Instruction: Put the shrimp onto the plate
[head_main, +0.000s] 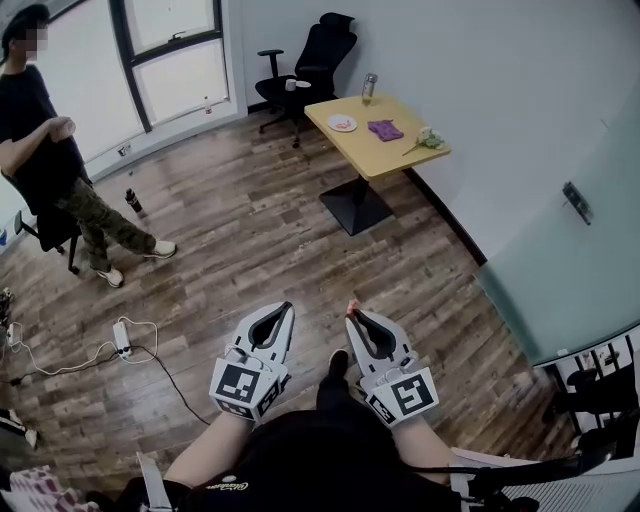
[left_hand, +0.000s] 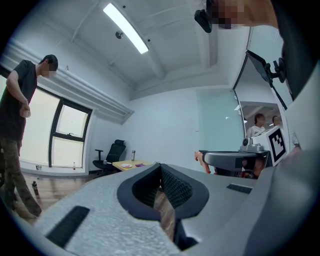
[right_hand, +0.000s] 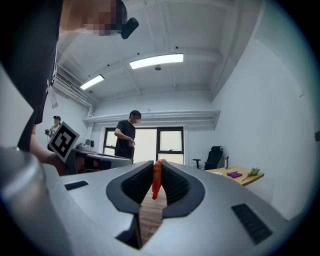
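a room with a wooden floor (head_main: 250, 240), seen from above the person holding the grippers. far beyond both sets of fingertips, and a little to their right, a yellow table (head_main: 392, 158) stands against the white wall. a black office chair (head_main: 320, 60) sits at the far side of the table from the fingers. well off to the left of the left fingers a person (head_main: 40, 150) in dark clothes stands by the window.

near the bottom of the head view, the left gripper (head_main: 283, 308) and the right gripper (head_main: 352, 313) are held side by side over the floor, both pointing toward the table. the left one has its fingers closed tip to tip with nothing between them. the right one is clamped on the shrimp (right_hand: 156, 180), a thin orange-red strip pinched upright between the pads, its top poking just past the fingertips.

the plate (head_main: 342, 123), small and white, lies on the table's near left part, well apart from the fingers. a purple cloth (head_main: 385, 129) lies just right of it.

as a judgement: the pickup looks done, since the shrimp is gripped and off any surface. what remains is most of the job: carrying it across the room to the table, bringing the right fingers over the plate, and letting go.
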